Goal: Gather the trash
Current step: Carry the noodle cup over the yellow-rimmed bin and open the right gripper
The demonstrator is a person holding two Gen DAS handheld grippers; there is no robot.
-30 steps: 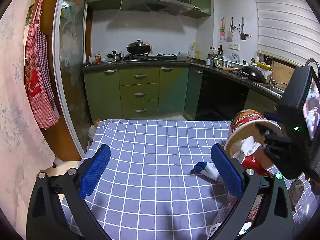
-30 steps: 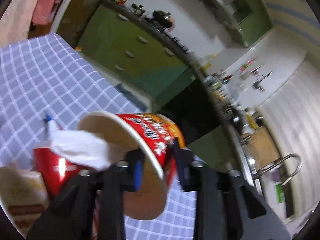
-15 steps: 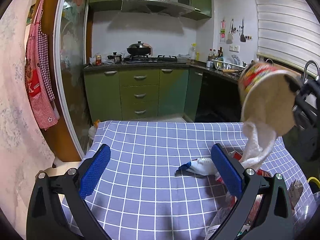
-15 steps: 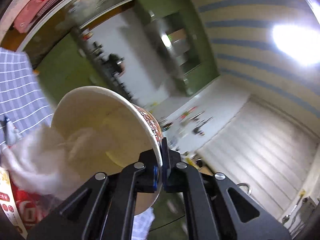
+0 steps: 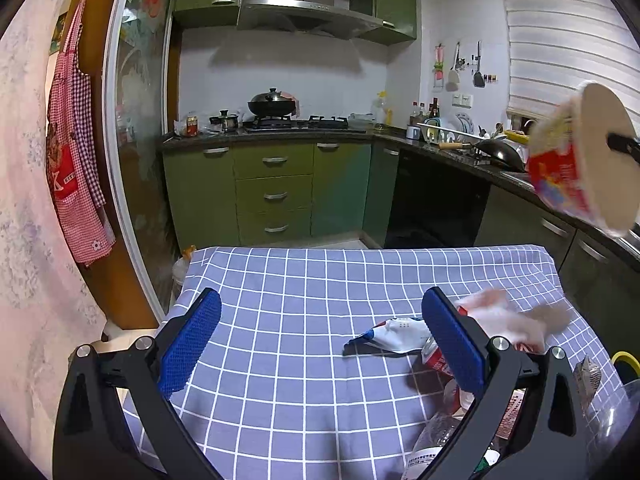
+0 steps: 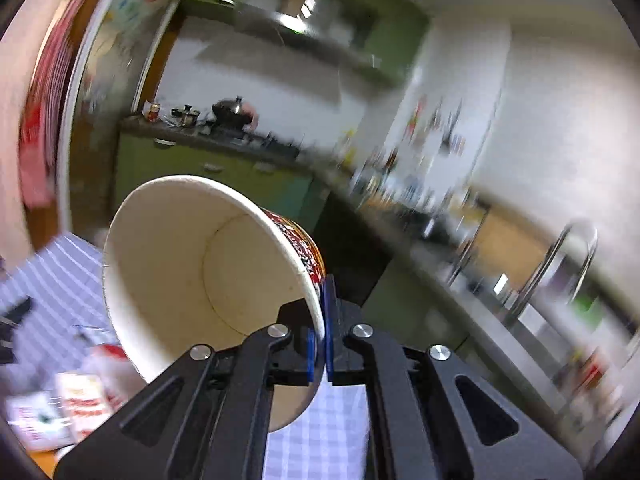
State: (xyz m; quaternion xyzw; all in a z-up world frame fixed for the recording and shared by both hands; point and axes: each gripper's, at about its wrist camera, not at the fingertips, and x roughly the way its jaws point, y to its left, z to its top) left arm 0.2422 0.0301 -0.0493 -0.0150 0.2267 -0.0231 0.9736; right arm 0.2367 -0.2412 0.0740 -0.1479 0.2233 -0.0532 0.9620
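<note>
Paper noodle cup (image 6: pixel 208 276) is pinched by its rim between the pressed-together pads of the right gripper (image 6: pixel 320 344), tipped on its side, its inside bare. Well below it, crumpled tissue (image 5: pixel 504 316) and a wrapper (image 5: pixel 394 334) are seen on the checked tablecloth (image 5: pixel 304 320), beside the spread, unloaded left gripper (image 5: pixel 320 340).

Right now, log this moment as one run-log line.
right gripper: shut on noodle cup rim, cup empty | left gripper: open | tissue: over table trash
</note>
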